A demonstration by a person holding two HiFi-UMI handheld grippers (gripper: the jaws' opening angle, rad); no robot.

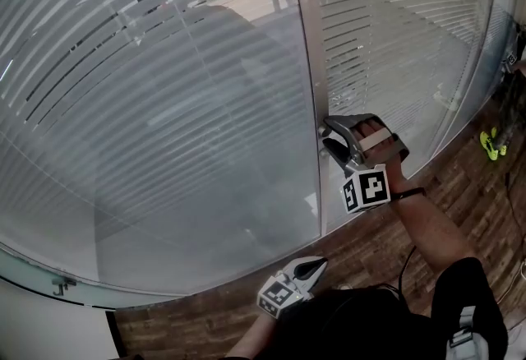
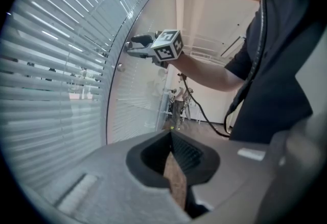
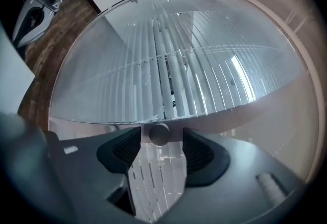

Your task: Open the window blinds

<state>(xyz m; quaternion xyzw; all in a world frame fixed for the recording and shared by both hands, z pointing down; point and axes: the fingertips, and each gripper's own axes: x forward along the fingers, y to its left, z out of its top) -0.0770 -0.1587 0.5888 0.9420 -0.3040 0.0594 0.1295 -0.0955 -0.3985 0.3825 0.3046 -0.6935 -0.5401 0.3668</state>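
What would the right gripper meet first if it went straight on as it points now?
Probably the small round knob, just ahead between the right gripper's open jaws; exact depth is unclear.

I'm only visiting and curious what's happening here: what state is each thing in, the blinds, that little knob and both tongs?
White slatted window blinds: lowered, slats mostly tilted shut, a few thin gaps.
Small round grey knob: not gripped, a clear gap on either side.
Right tongs: open, straddling the knob.
Left tongs: shut, empty, held low away from the blinds.
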